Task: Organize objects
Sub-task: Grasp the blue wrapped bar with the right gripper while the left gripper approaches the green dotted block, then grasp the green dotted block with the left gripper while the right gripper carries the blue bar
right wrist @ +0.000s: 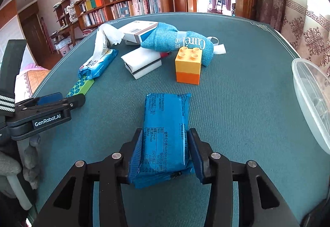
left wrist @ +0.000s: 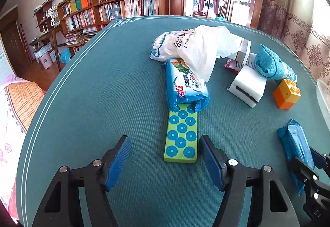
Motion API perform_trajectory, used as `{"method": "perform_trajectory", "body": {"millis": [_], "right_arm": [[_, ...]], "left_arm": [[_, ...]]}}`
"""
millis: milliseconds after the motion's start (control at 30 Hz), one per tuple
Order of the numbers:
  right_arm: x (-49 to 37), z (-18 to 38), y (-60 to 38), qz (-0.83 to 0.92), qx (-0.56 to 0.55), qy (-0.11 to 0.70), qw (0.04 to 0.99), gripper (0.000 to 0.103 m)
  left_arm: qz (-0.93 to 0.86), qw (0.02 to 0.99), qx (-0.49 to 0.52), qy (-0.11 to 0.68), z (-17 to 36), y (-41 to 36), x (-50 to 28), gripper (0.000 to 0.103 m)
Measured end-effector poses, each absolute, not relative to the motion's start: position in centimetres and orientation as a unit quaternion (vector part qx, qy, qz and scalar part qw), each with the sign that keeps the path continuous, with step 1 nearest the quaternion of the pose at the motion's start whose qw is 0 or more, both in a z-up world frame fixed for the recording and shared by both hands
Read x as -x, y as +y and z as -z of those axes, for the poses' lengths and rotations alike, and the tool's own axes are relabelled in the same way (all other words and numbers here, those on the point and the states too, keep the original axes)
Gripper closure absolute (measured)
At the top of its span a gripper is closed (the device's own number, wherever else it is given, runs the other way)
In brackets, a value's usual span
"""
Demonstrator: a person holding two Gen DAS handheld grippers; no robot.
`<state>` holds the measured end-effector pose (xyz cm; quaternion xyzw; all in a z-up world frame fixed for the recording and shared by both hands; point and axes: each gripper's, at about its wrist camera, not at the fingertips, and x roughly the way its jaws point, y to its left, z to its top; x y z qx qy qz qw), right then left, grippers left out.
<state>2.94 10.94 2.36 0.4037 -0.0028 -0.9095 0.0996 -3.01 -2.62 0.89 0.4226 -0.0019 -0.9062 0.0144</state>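
A blue foil packet (right wrist: 165, 123) lies lengthwise on the teal table mat (right wrist: 237, 103), and my right gripper (right wrist: 165, 144) is shut on its near end, both pads pressing its sides. In the left wrist view the same packet (left wrist: 295, 144) shows at the lower right. My left gripper (left wrist: 165, 154) stands open just above the mat. The near end of a green block with blue dots (left wrist: 181, 136) lies between its fingertips, untouched. The block's far end is tucked under a blue-and-white snack packet (left wrist: 185, 86).
Behind lie a cotton-swab bag (left wrist: 171, 45), a crumpled white plastic bag (left wrist: 204, 49), a white sponge (left wrist: 247, 86), a small box (left wrist: 243, 51), a blue cloth pouch (left wrist: 268, 61) and a yellow-orange brick (left wrist: 286, 92). A clear plastic container (right wrist: 311, 99) stands at the right edge.
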Motion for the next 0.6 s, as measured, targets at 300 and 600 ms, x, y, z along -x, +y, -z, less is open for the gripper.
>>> {"method": "perform_trajectory", "body": {"millis": [300, 600], "right_arm": [[-3.1, -2.3, 10.6, 0.912, -0.397, 0.002, 0.099, 0.058], [-2.9, -2.5, 10.8, 0.913, -0.395, -0.007, 0.104, 0.058]], "left_arm": [[0.911, 0.000, -0.412, -0.008, -1.2, -1.9, 3.4, 0.068], [0.912, -0.029, -0.408, -0.005, -1.4, -1.1, 0.5, 0.072]]}}
